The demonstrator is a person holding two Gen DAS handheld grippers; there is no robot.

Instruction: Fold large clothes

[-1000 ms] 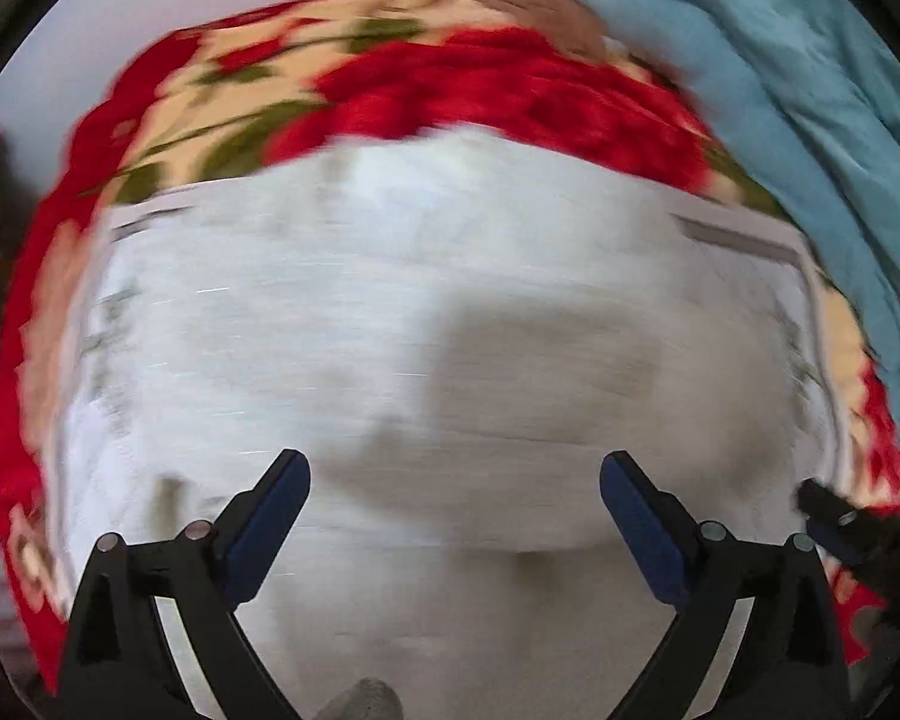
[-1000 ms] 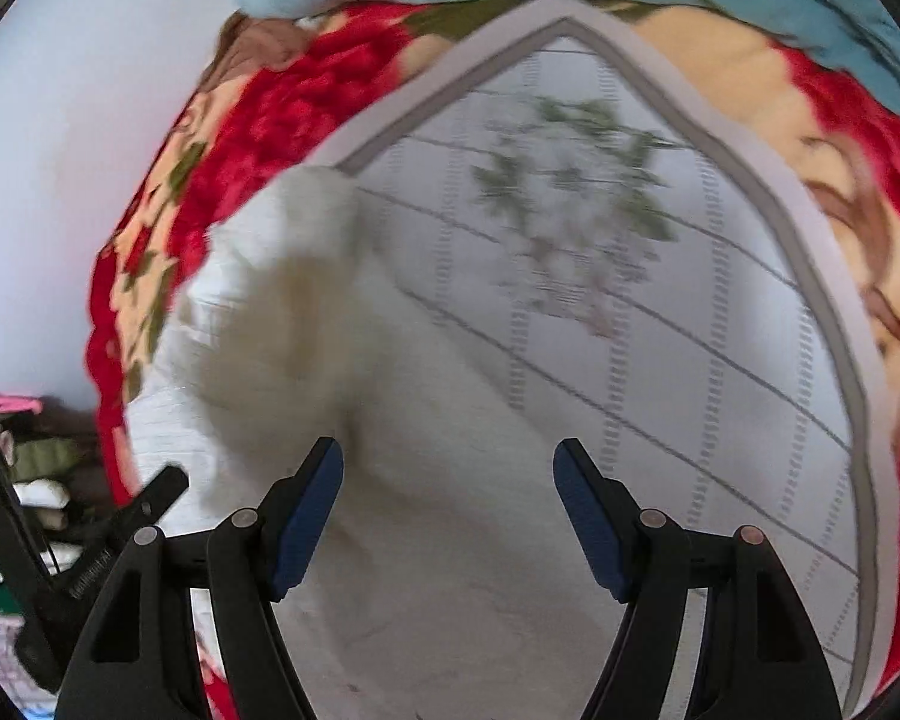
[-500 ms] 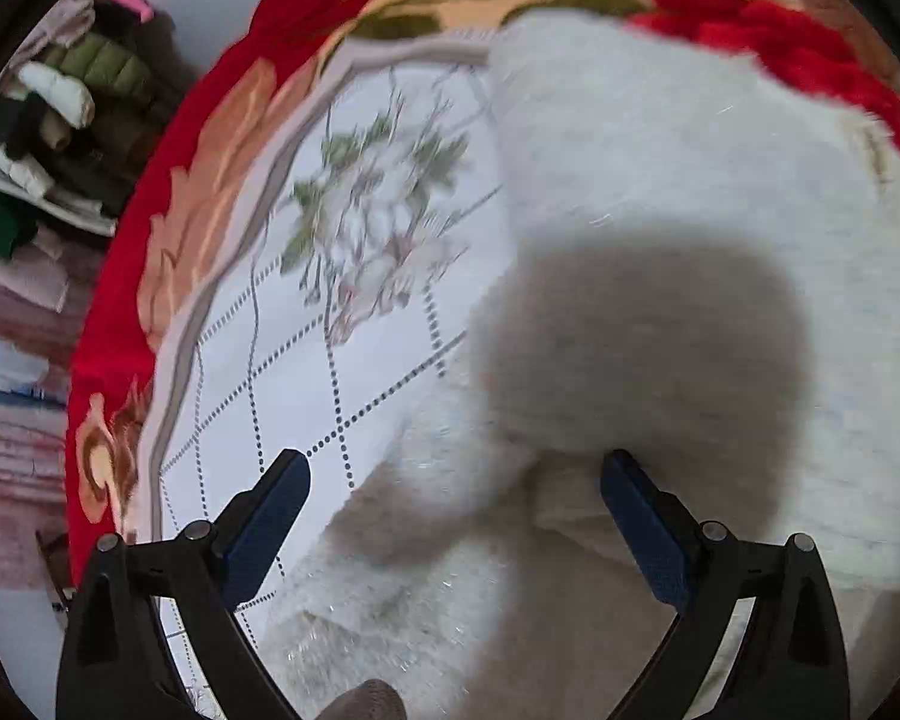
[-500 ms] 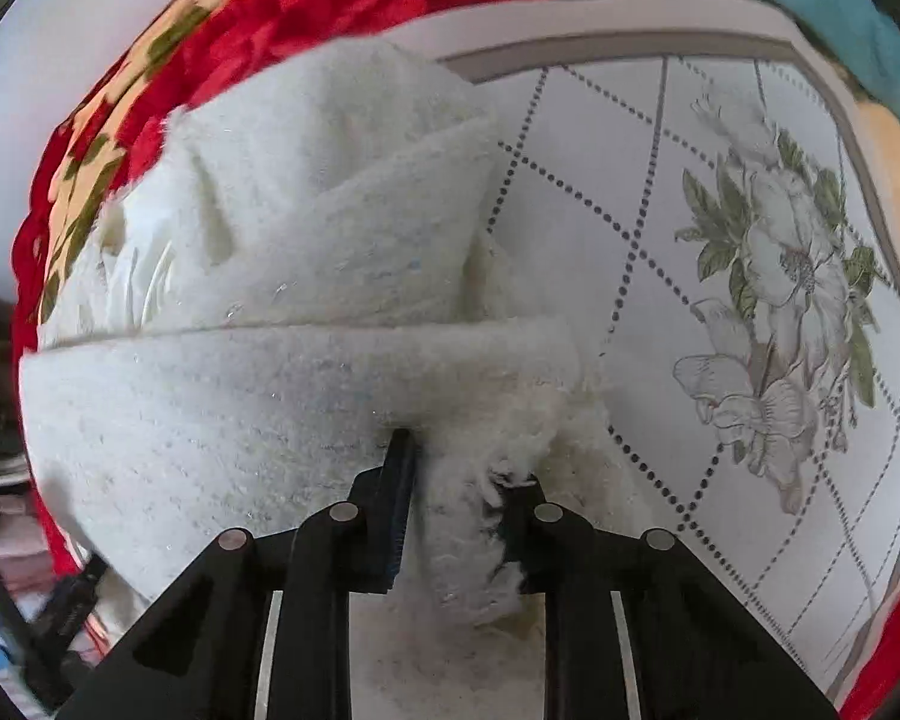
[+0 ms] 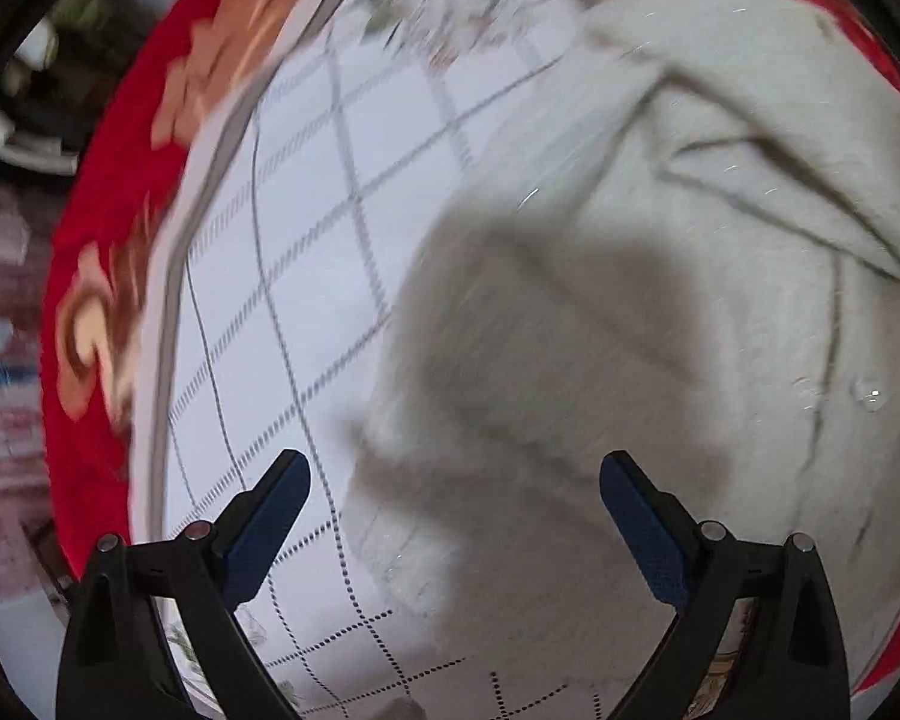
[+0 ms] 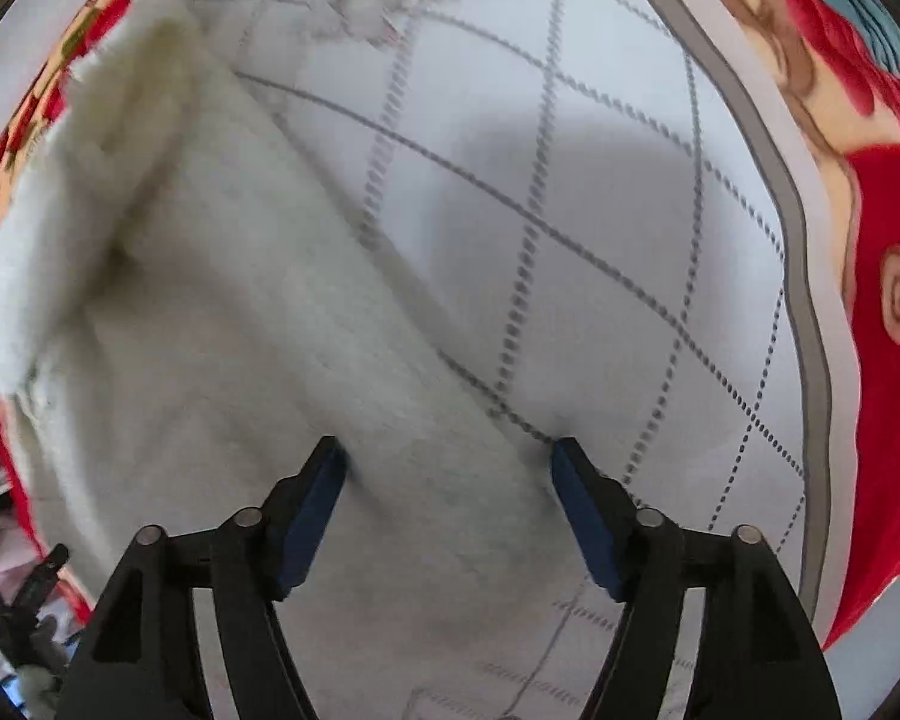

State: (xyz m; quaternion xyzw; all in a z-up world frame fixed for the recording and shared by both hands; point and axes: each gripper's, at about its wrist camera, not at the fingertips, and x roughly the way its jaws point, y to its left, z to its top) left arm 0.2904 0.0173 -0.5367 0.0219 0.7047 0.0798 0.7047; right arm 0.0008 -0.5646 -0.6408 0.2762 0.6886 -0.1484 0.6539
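1. The white fleece garment (image 5: 660,330) lies on a white quilted mat (image 5: 306,228) with a dotted grid and flower print. In the left wrist view it fills the right half, creased and bunched, with a small clear button (image 5: 870,399) showing near its right edge.
2. In the right wrist view the same garment (image 6: 240,330) runs as a broad band from upper left down to the lower middle, one thick, fluffy layer turned over along its upper left edge.
3. The right gripper (image 6: 447,483) has its jaws partly open, astride the long edge of the band. Both blue pads touch or nearly touch fabric, but nothing is pinched.
4. The left gripper (image 5: 453,498) has its jaws wide apart above the garment's left edge, holding nothing.
5. A red floral blanket (image 5: 108,192) lies under the mat on what seems to be a bed; a teal cloth (image 6: 888,18) shows at the far right corner.
6. Judged from this, folding is under way: some layers are turned over, yet the pile is uneven and needs further folds and squaring.
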